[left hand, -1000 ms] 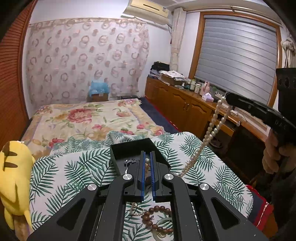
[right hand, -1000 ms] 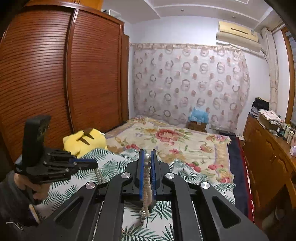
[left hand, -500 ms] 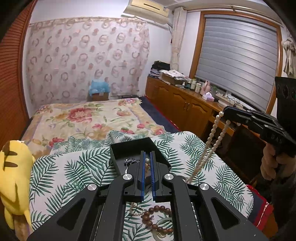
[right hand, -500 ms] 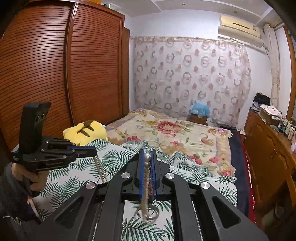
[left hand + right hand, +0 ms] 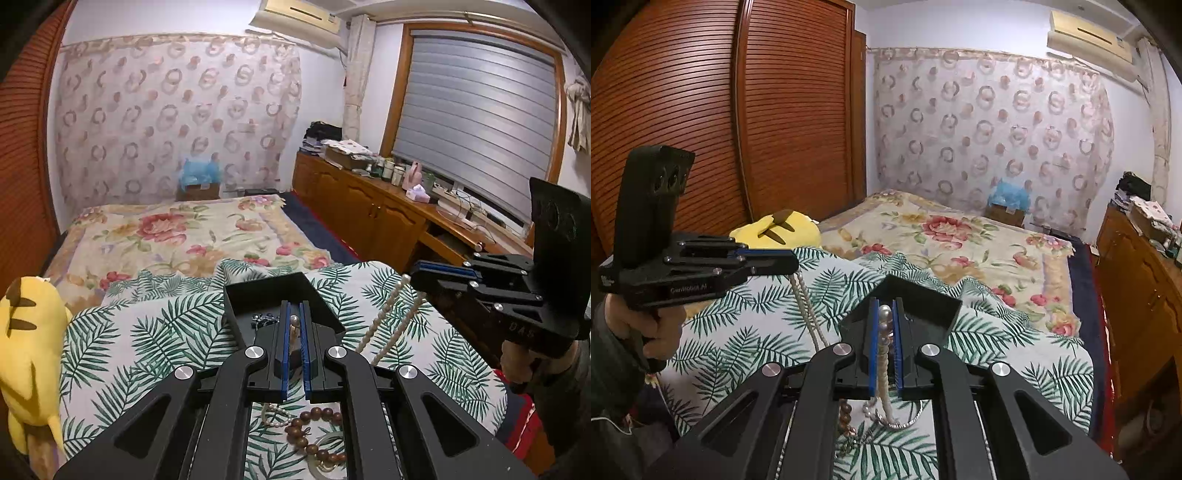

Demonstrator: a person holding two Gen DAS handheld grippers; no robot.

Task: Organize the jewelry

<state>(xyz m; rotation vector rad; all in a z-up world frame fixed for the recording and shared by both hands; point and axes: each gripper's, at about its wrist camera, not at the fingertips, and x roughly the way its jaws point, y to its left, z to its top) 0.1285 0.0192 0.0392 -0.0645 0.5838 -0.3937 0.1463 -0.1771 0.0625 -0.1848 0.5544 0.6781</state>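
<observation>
Both grippers hold one long pearl necklace (image 5: pixel 384 325) over the leaf-print cloth. My left gripper (image 5: pixel 294 319) is shut on one end of it; a bead shows between the blue pads. My right gripper (image 5: pixel 885 314) is shut on the other end, and the doubled strand (image 5: pixel 805 302) hangs from the left gripper in the right wrist view. The black tray (image 5: pixel 273 291) lies just beyond both grippers, with a small dark jewel (image 5: pixel 262 319) in it. A brown bead bracelet (image 5: pixel 314 432) and a thin pearl strand (image 5: pixel 273 410) lie on the cloth below the left gripper.
A yellow plush toy (image 5: pixel 29 350) sits at the left edge of the cloth. A floral bedspread (image 5: pixel 177 236) lies beyond the tray. A wooden sideboard (image 5: pixel 369 210) with clutter runs along the right. A slatted wardrobe (image 5: pixel 738 129) stands left.
The right gripper has come down with its end of the pearl necklace, from well above the cloth to near tray height. The strand hangs shorter and slacker. The left gripper has stayed put.
</observation>
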